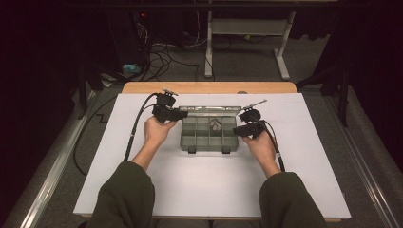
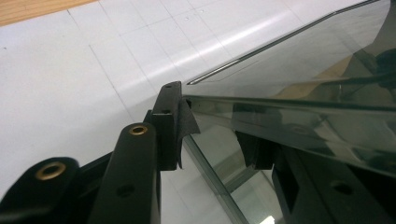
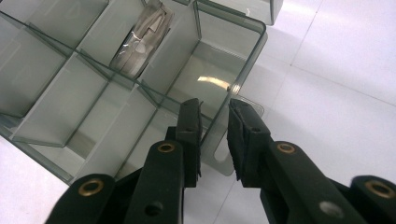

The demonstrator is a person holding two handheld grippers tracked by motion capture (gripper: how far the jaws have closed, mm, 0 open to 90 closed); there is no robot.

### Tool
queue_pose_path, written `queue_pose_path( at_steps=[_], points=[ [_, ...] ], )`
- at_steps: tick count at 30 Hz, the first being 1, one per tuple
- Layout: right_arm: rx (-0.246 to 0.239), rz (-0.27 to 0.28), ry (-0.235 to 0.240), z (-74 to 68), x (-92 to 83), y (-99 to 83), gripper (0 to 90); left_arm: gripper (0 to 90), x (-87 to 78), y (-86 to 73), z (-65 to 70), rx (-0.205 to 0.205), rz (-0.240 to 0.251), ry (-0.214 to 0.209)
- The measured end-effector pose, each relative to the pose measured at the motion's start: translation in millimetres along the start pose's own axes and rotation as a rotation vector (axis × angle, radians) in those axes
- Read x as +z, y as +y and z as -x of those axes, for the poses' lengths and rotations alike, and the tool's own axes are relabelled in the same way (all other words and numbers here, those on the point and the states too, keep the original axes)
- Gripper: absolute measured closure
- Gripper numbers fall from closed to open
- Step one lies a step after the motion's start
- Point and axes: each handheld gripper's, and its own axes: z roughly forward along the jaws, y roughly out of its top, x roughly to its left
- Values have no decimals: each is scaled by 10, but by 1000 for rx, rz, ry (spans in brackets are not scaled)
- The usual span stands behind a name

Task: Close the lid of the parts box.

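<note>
The clear compartment box (image 1: 209, 133) lay on the white table cover (image 1: 209, 190), its lid (image 1: 209, 109) swung back toward the far edge and a small pale item (image 1: 215, 124) in one of its upper compartments.

Left of the box, the left gripper (image 1: 182, 114) was clamped on the lid's edge, one pad on each face of the clear pane. The person's left hand (image 1: 157, 130) held it level, reaching in from the box's left side. The likely trouble: the smooth pane could slip from that narrow bite, and the lid would drop or jerk the light box sideways.

Right of the box, the right gripper (image 1: 236, 130) straddled the box's right wall (image 3: 219, 116); its jaws stood slightly apart, not visibly pressing. The right hand (image 1: 259, 145) angled in from the box's right. Without firm bracing there, the box could tip and spill the item.
</note>
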Motion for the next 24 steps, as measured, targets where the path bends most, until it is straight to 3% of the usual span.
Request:
queue_pose_path(
  at_steps=[19, 24],
  points=[
    [-18, 17, 2, 6, 2, -18, 742, 638, 27, -107, 6, -2, -16, 0],
    [-40, 35, 26, 3, -1, -37, 669, 640, 46, -137, -4, -1, -20, -6]
  ],
)
